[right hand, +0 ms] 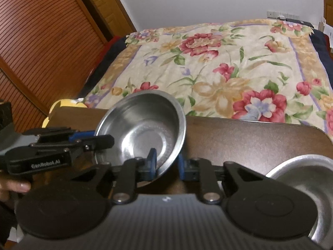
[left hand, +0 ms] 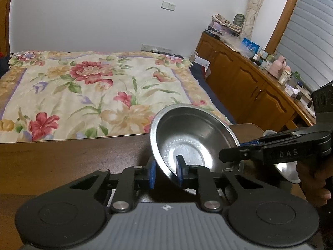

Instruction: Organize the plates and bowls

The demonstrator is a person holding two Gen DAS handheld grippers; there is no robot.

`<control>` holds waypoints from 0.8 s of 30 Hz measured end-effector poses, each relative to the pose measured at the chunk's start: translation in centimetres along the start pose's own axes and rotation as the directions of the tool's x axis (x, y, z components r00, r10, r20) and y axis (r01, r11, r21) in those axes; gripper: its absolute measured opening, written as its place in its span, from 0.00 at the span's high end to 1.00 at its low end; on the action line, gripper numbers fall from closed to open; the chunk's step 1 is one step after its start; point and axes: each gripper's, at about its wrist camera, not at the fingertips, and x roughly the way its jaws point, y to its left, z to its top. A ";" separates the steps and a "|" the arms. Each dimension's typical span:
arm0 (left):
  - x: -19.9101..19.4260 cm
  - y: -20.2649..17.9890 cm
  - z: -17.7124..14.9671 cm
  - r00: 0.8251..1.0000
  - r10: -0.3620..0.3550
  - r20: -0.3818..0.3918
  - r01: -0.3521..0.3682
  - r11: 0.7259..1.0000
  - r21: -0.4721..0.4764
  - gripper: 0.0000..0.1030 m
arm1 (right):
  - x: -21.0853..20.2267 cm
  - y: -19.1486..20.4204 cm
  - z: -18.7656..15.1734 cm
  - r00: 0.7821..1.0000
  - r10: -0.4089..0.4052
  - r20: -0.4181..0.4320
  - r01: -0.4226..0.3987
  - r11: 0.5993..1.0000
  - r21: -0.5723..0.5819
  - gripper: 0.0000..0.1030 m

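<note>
Legibly: left gripper [right hand: 105,140] "GenRobot.AI", right gripper [left hand: 223,155] "DAS".

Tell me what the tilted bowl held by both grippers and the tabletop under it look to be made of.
The round silver bowl looks like stainless steel, brushed inside with a shiny rim: it gives mirror glare and grey reflections. The dark brown tabletop looks like wood or wood veneer with a smooth, semi-gloss finish; faint grain and soft sheen show, but which of the two is unclear.

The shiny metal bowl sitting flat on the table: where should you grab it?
Pinch the round silver metal bowl by its thin rim, coming down from above with one jaw inside and one outside. It sits open side up on the brown wooden table and looks too wide to straddle whole.
</note>
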 end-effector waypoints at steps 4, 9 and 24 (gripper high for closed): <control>-1.2 -0.6 0.2 1.000 -0.009 0.010 0.009 1.000 0.001 0.80 | -1.3 0.4 0.2 1.000 0.005 0.011 -0.005 1.000 0.007 0.80; -3.3 -1.9 0.5 1.000 -0.016 0.025 0.016 1.000 0.015 0.80 | -3.7 1.8 0.2 1.000 -0.012 0.020 0.012 1.000 -0.019 0.80; -11.0 -6.8 0.6 0.996 -0.027 0.089 0.021 0.997 0.073 0.80 | -11.5 5.2 -1.3 0.993 -0.037 0.109 0.043 0.998 -0.054 0.80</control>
